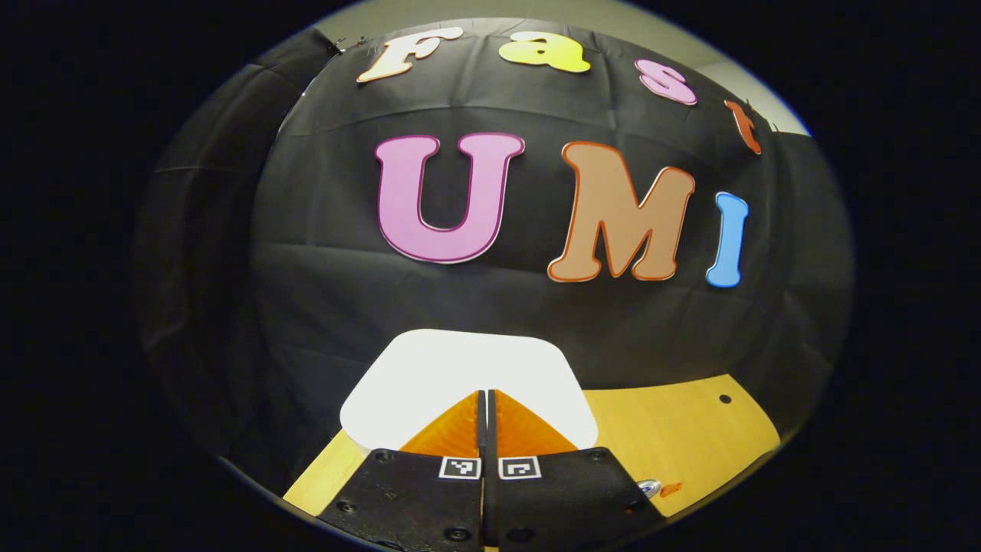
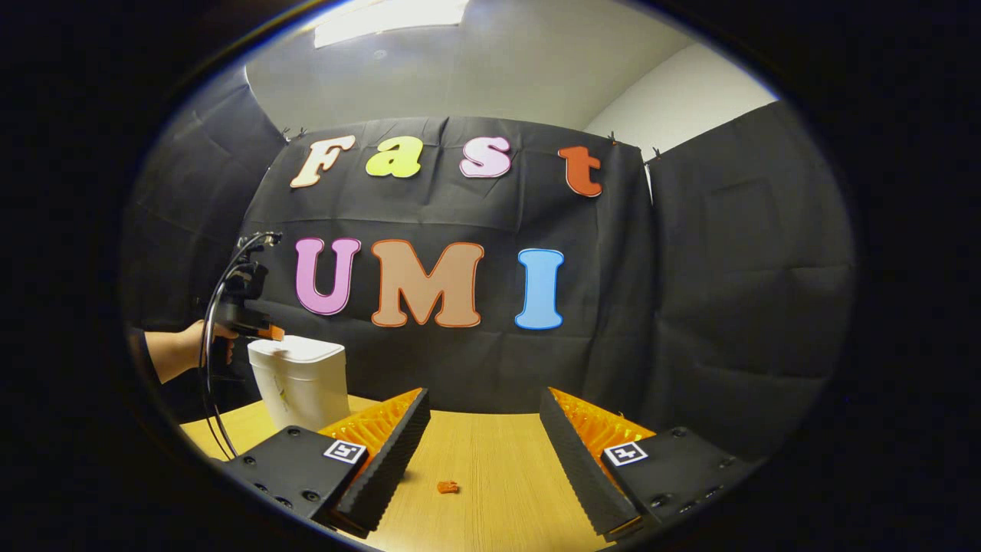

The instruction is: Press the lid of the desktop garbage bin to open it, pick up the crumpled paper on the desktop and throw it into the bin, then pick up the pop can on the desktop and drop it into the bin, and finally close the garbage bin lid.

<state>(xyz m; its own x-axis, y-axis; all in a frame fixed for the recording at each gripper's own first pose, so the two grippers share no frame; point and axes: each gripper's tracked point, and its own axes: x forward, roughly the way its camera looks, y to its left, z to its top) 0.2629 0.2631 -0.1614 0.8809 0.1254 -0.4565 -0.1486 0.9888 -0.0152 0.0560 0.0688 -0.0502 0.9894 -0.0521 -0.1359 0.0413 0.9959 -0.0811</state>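
The white desktop bin point(image 2: 300, 391) stands at the table's left, its lid point(image 2: 295, 351) lying flat and closed. In the left gripper view the lid point(image 1: 414, 383) lies right under my left gripper point(image 1: 487, 397), which is shut with nothing between its fingers. From the right gripper view, a hand point(image 2: 184, 345) holds that left gripper point(image 2: 270, 333) at the lid's left edge; touching or just above, I cannot tell. My right gripper point(image 2: 484, 399) hovers open over the middle of the table with nothing in it.
The wooden table point(image 2: 490, 452) runs back to the black cloth wall. A small orange scrap point(image 2: 447, 486) lies on it between my right fingers. A bit of shiny metal point(image 1: 650, 487) and an orange mark point(image 1: 670, 488) show near the left gripper's body.
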